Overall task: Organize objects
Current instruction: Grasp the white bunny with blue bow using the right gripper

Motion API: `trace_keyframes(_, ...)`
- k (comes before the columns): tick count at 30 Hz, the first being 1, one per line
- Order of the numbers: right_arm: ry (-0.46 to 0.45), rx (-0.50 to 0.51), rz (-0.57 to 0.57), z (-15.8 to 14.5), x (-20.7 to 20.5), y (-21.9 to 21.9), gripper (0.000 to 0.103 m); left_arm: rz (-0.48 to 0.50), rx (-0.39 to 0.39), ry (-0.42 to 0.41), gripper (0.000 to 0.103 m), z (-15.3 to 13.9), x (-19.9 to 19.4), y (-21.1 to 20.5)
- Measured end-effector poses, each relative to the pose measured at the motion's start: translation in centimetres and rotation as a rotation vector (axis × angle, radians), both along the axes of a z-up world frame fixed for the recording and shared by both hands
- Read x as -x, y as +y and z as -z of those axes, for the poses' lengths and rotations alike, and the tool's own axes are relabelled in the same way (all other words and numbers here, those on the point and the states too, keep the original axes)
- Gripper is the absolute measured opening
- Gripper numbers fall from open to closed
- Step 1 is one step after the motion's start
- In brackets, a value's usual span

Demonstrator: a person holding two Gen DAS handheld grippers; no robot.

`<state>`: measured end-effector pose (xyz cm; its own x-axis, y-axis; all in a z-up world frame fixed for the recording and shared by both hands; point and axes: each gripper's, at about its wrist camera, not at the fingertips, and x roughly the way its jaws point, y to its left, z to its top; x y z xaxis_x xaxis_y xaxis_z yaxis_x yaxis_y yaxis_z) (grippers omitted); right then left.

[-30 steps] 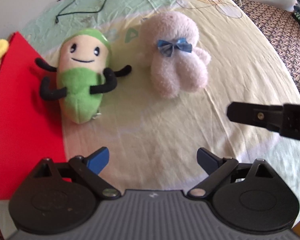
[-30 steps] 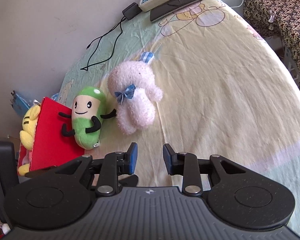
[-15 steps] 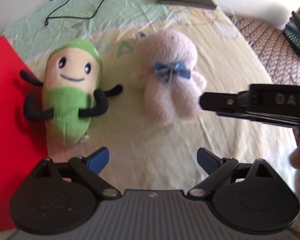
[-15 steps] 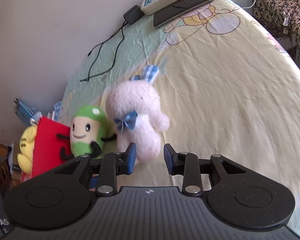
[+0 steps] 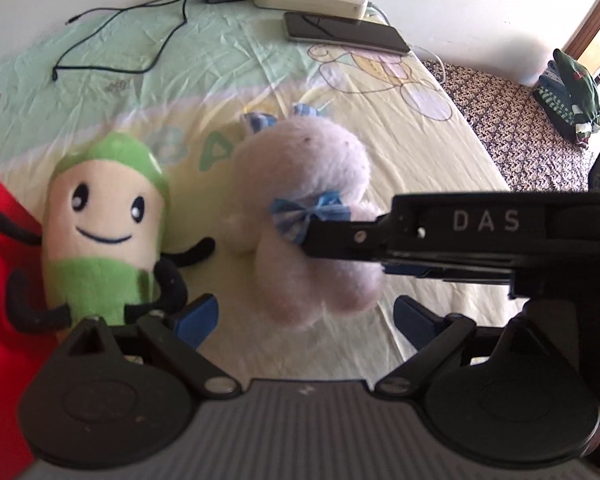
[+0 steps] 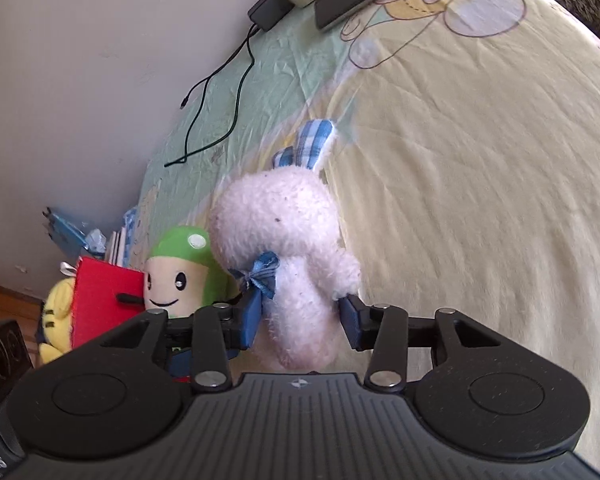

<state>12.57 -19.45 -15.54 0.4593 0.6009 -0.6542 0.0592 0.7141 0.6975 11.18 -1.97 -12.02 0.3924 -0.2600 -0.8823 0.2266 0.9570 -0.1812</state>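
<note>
Now, from my left wrist camera, my left tool [image 5: 304, 316] is hanging over the bed [image 5: 440, 152] with its jaws spread wide, gripping nothing, while the pink bunny [image 5: 300, 216] is lying beside the green doll [image 5: 104, 232]. My right tool [image 5: 312, 236] is reaching in across the bunny.

From my right wrist camera, my right tool [image 6: 300, 320] is straddling the bunny's [image 6: 284, 240] body, jaws apart, pads [image 6: 252, 320] just beside its fur.

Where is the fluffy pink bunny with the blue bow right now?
The pink bunny lies on the yellow bedsheet, between the fingers of the right gripper, with the green smiling plush just beside it on the left of both views.
</note>
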Motion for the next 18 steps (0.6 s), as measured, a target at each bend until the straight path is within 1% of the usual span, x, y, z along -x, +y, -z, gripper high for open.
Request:
trace_keyframes(1,-0.004,-0.001,-0.007,0.0,-0.1,0.1,0.041,0.0,0.005,0.003,0.094,0.1,-0.1,0.1)
trace_keyframes(3,-0.003,-0.012,-0.014,0.1,-0.1,0.0,0.038,0.004,0.02,0.007,0.094,0.3,-0.4,0.3)
trace_keyframes(6,-0.006,-0.02,-0.024,-0.1,0.2,-0.2,0.035,0.015,0.034,0.019,0.087,0.4,-0.5,0.3)
trace_keyframes(7,-0.009,-0.024,-0.031,-0.2,0.4,-0.2,0.034,0.027,0.044,0.025,0.083,0.4,-0.3,0.2)
trace_keyframes(8,-0.012,-0.027,-0.039,-0.4,0.7,-0.3,0.034,0.044,0.06,0.031,0.083,0.3,-0.1,0.1)
trace_keyframes(11,-0.016,-0.01,-0.066,-0.7,2.1,-0.5,0.034,0.092,0.088,0.029,0.083,-0.1,1.1,-0.2)
trace_keyframes(12,-0.016,-0.002,-0.072,-0.8,2.6,-0.6,0.033,0.109,0.093,0.033,0.084,-0.2,1.6,-0.3)
trace_keyframes(13,-0.012,0.001,-0.076,-0.7,3.2,-0.8,0.033,0.119,0.099,0.039,0.088,-0.2,1.9,-0.3)
trace_keyframes(14,-0.003,-0.003,-0.08,-0.6,3.8,-0.9,0.033,0.126,0.108,0.049,0.09,-0.1,2.3,-0.2)
trace_keyframes(18,0.026,-0.011,-0.094,-0.5,6.7,-1.2,0.033,0.135,0.158,0.093,0.091,0.3,3.6,0.4)
